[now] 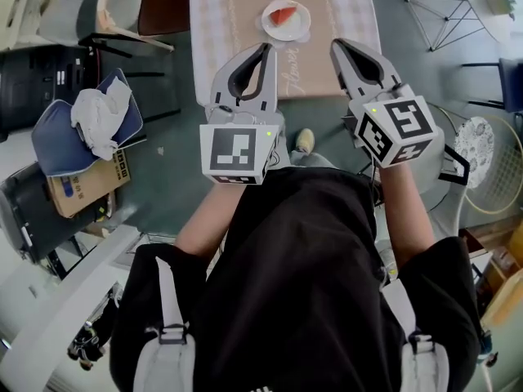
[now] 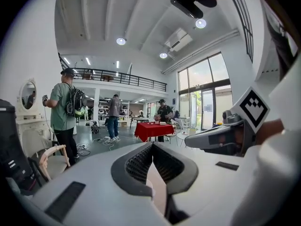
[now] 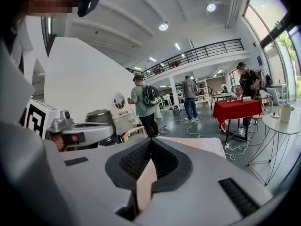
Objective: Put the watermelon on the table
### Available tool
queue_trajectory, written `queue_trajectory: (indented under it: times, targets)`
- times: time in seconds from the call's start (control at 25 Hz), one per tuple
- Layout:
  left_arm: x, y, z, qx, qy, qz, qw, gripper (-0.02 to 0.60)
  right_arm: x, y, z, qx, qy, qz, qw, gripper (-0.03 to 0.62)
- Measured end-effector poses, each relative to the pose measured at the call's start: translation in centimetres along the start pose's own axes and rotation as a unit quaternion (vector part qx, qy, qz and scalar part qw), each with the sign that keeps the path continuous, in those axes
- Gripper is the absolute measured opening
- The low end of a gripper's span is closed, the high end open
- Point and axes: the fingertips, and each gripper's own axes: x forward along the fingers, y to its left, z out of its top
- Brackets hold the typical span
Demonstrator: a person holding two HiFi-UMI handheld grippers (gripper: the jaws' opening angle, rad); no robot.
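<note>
Red watermelon (image 1: 283,13), white plate (image 1: 301,29). The table (image 1: 221,23) is tan with pale checked borders, and the person's shirt (image 1: 294,251) is plain black.

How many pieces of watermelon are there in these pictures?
1. The watermelon slice lies on a white plate on the cloth-covered table, seen in the head view. The gripper views show none; more may lie out of frame.

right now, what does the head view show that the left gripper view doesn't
Only the head view: the watermelon slice on its plate, and a blue cushion. Only the left gripper view: a red-clothed table, a person with a backpack and ceiling lights. Both: the left gripper, fingers together on nothing, with the right gripper beside it.
</note>
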Motion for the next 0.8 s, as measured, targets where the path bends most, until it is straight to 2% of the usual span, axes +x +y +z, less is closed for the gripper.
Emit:
queue_trajectory:
  times: [0.2,0.8]
  targets:
    - [-2.3,-1.9,0.3,0.007,-0.007,0.007,0.9999,0.012,-3.3,0.8,0.5,0.025,-0.016,0.022,0.999,0.014]
    - [-5.4,-6.9,1.5,0.021,-0.024,0.019,0.9993,0.012,-9.8,1.6,0.3,0.013,-0.038,0.039,0.998,0.014]
